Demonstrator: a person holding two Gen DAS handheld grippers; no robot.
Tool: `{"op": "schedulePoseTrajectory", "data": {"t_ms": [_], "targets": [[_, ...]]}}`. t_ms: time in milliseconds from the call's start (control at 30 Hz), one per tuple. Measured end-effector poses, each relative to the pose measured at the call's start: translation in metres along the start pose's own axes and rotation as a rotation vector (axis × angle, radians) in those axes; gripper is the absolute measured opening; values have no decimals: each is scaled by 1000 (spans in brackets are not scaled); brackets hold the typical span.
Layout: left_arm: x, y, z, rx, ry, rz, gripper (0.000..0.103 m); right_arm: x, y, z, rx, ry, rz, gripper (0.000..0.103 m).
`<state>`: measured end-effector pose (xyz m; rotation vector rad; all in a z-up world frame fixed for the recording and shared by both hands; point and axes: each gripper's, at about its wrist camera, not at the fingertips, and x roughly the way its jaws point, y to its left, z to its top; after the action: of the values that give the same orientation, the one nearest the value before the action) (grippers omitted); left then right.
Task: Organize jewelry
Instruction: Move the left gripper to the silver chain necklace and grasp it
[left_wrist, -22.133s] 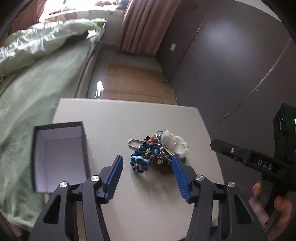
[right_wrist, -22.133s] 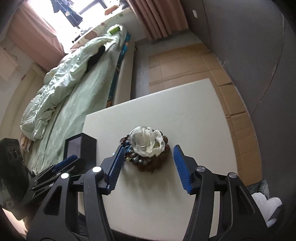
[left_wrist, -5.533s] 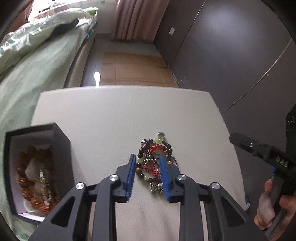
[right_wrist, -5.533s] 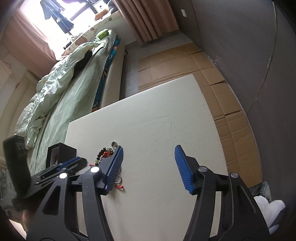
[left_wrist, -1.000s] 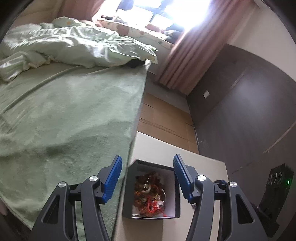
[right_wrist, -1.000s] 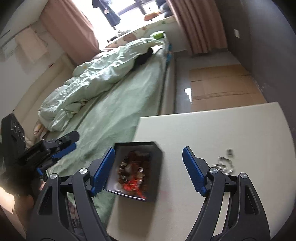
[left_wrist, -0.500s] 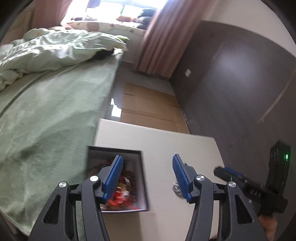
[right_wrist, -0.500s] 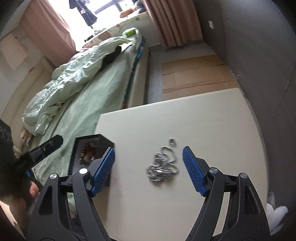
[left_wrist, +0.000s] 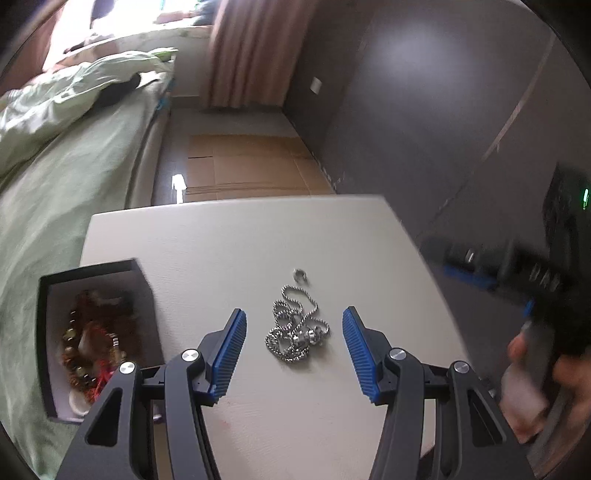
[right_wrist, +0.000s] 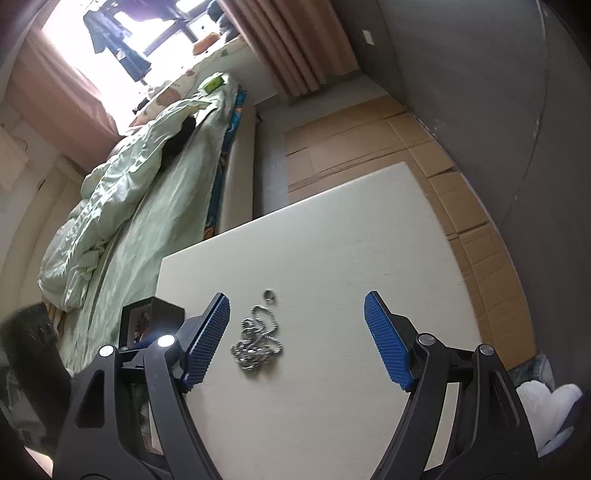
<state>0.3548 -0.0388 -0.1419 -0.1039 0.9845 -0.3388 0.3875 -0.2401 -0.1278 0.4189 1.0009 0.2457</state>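
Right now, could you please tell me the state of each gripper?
Left gripper: jaws open, empty, framing the silver chain lying on the table.
Right gripper: jaws wide open, empty.

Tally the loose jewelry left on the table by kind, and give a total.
Chains: 1, the tangled silver chain
Rings: 1, the small ring just beyond it
Total: 2 loose pieces on the table. The beaded pieces in the box are too tangled to count.
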Motion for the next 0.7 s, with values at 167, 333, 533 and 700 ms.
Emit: {"op": "schedulePoseTrajectory", "data": {"t_ms": [167, 333, 533, 700], "targets": [[36, -15, -9, 84, 80, 24, 52, 6, -18, 3, 10, 27, -11, 76], [62, -16, -16, 110, 134, 16, 53, 17, -25, 3, 0, 60, -23, 76], [79, -21, -19, 146, 144, 69, 54, 25, -24, 3, -25, 79, -14, 76], [86, -23, -18, 182, 116, 126, 45, 30, -22, 3, -35, 89, -16, 76]]}}
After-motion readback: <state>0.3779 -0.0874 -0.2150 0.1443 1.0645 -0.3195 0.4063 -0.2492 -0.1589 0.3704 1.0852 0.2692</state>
